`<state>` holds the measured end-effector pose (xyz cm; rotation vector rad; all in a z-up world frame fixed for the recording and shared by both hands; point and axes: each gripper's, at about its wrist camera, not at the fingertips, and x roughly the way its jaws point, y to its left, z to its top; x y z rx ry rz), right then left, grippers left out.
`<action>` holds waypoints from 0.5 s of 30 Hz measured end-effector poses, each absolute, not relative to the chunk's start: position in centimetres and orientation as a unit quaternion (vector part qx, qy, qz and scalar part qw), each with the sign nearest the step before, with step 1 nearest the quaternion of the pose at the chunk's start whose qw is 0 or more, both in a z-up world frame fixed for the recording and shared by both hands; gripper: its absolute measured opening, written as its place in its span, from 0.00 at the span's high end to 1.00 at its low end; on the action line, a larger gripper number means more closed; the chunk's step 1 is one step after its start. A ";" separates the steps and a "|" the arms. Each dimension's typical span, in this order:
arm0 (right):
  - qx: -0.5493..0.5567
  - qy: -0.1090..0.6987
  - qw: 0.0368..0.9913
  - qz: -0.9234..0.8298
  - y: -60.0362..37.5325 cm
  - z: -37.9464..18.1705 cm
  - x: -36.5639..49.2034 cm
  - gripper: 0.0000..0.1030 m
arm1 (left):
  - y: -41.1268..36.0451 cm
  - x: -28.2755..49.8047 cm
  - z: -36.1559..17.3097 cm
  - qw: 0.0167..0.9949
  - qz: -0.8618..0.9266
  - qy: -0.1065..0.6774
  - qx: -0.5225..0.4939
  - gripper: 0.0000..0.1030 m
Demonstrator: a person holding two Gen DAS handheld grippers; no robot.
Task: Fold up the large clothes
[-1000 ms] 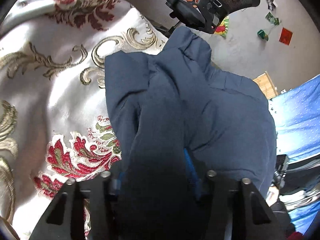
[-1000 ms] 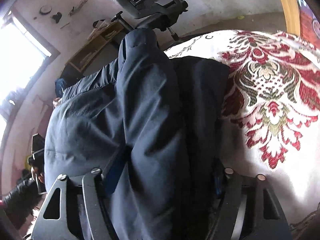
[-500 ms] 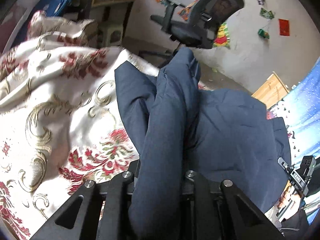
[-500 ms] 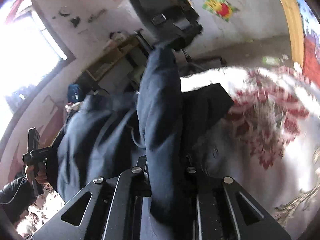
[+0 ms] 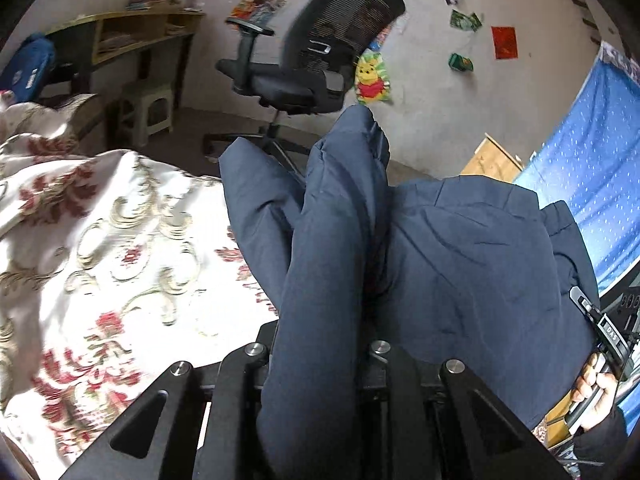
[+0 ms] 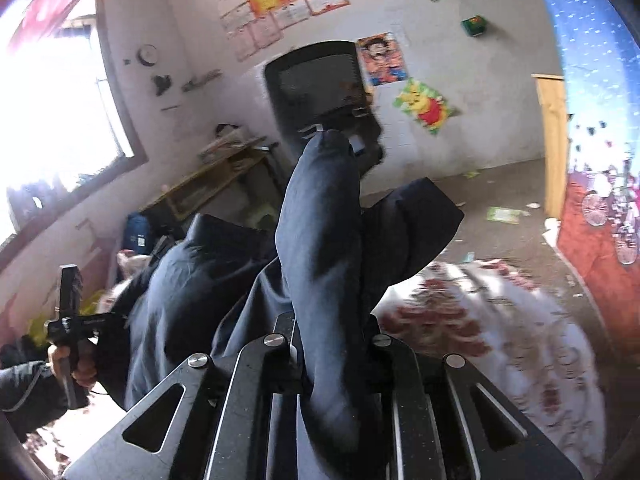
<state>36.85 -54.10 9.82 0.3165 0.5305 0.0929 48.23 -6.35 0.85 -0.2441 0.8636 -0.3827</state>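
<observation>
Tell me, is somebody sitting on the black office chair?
No, the black office chair stands with its seat bare beyond the raised navy garment.

Both grippers are matte black metal. The left gripper [image 5: 320,356] shows 2 broad flat finger arms, each pierced by a triangular cut-out and fixed with 2 round silver screw heads. The right gripper [image 6: 330,344] has the same build, its arms speckled, edged in bright metal and slotted lengthwise. Seen from the other side, each tool has a black pistol-style handle; the right one carries a small white label reading "DAS". The right hand [image 5: 596,396] and left hand [image 6: 74,364] emerge from dark sleeves.
</observation>
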 end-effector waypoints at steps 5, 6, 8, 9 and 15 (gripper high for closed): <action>0.180 0.331 0.926 -0.016 -57.4 5.0 37.8 0.86 | -9.1 49.7 -3.7 0.874 -0.168 0.445 -0.098 0.83; 0.183 0.341 0.921 -0.035 -58.1 3.8 37.8 0.82 | -9.3 49.6 -4.2 0.876 -0.161 0.445 -0.093 0.82; 0.200 0.347 0.915 -0.050 -59.2 2.5 37.8 0.76 | -8.9 49.4 -5.1 0.877 -0.151 0.446 -0.096 0.80; 0.208 0.346 0.913 -0.053 -59.6 2.3 37.8 0.73 | -8.7 49.4 -5.2 0.876 -0.148 0.448 -0.102 0.79; 0.179 0.348 0.916 -0.086 -58.3 2.7 37.8 0.23 | -7.2 49.4 -5.4 0.867 -0.121 0.470 -0.114 0.67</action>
